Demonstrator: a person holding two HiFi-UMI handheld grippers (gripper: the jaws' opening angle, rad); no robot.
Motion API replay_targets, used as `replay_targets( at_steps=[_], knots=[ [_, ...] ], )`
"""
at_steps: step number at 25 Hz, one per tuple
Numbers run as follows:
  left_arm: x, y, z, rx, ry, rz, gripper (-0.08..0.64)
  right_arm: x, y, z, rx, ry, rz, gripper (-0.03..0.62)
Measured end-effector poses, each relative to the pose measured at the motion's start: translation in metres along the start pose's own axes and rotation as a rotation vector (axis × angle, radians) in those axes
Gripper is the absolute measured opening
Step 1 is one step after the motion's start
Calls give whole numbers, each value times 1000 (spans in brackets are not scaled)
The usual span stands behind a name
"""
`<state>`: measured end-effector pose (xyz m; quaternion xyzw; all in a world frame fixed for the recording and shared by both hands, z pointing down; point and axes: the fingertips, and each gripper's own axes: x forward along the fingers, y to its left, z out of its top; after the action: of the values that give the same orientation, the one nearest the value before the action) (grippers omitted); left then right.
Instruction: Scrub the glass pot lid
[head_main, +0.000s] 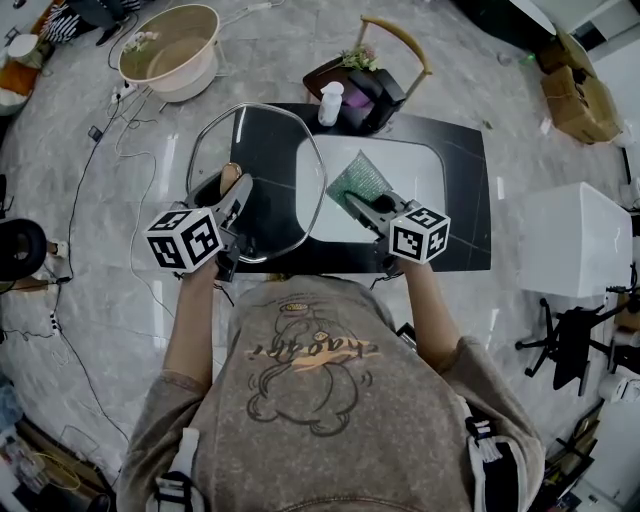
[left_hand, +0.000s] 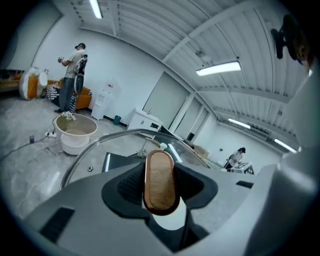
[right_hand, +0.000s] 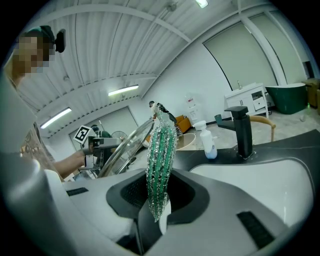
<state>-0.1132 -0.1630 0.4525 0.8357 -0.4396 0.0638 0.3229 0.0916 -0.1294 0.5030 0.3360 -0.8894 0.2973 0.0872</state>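
My L tongs (left_hand: 160, 186) are clamped on the wooden knob (left_hand: 160, 170) of the glass pot lid (head_main: 272, 170), jaws part-way apart w/ the knob filling the gap. The lid is held tilted on edge above the black tabletop (head_main: 465, 232), just left of the white sink (head_main: 425, 165). My R tongs (right_hand: 160, 202) are pinched shut on a green glittery scrub cloth (right_hand: 161, 150), which stands upright btwn the jaws over the sink, just beside the lid's right rim; can't tell if they touch. Beyond: black faucet (right_hand: 242, 132) and soap bottle (right_hand: 209, 145) at the sink's far edge, and a beige basin (head_main: 170, 50) on the floor.
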Motion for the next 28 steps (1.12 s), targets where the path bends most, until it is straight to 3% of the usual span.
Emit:
replay_targets(
  at_steps=[3,6,28],
  knots=[
    [7,1,-5,78,45,32,172,-1,-1,0,5,-6,-7,94],
    [18,5,-12,106,76,40,172,-2,-3,1,7,-20,-15,94],
    [93,53,-97,93,311,107,173,-6,-16,-6,46,-38,-65,95]
  ],
)
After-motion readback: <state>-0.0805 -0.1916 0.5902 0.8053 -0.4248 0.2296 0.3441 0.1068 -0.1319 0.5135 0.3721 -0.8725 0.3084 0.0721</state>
